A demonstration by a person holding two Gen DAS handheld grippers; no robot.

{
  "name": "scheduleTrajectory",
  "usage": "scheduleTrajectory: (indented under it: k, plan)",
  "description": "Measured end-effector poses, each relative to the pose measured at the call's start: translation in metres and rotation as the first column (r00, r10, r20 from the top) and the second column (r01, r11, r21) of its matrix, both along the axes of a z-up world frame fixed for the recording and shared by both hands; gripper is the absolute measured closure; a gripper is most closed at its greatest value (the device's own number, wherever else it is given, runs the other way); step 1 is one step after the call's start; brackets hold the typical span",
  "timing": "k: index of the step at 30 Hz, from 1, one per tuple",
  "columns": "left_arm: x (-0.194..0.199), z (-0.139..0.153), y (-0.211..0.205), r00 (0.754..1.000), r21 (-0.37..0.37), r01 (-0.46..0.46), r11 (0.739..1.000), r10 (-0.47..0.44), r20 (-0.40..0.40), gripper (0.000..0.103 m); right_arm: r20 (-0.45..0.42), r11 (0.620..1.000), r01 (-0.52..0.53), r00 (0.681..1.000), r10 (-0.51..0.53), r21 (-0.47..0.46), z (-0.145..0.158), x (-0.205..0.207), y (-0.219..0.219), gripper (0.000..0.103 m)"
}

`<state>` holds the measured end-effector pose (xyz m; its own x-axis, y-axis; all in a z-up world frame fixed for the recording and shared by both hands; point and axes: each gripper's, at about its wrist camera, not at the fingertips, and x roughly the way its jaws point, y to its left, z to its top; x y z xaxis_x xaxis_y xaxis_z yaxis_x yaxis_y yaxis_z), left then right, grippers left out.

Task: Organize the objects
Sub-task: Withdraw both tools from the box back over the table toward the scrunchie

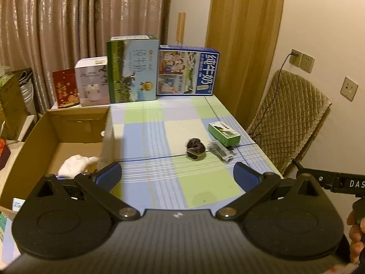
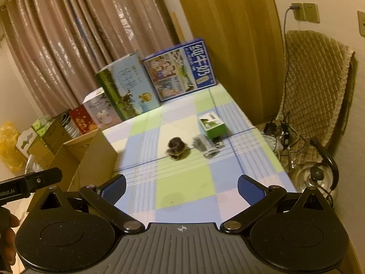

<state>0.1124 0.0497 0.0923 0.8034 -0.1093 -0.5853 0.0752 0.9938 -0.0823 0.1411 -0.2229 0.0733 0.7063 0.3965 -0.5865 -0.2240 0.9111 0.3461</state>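
I hold both tools level above the near edge of the checked table [image 1: 146, 137], left gripper [image 1: 177, 174] and right gripper [image 2: 181, 187] spread wide, gripping nothing. Far right, the green box [image 1: 224, 133] lies flat, long axis running far-left to near-right, beside a dark bundle [image 1: 195, 147] and what may be a wrapped packet [image 1: 221, 151]. The cardboard box [image 1: 68, 132] sits left.

The right gripper [image 2: 181, 188] hovers with its jaws spread wide over the checked surface [image 2: 182, 182]. Ahead lie a dark hair scrunchie [image 2: 176, 147], a clear packet [image 2: 206, 146] just beside it, and a small green box [image 2: 212, 124]. A cardboard box [image 2: 91, 157] stands at left.
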Motion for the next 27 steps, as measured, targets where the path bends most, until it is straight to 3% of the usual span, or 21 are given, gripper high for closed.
scheduleTrajectory:
  k: [27]
  plan:
    - [0.059,-0.042,-0.040,0.994,0.020,0.056,0.998,-0.054,-0.097,0.001,-0.089,0.998,0.025,0.996,-0.030,-0.061,-0.037,0.052,-0.021,0.002]
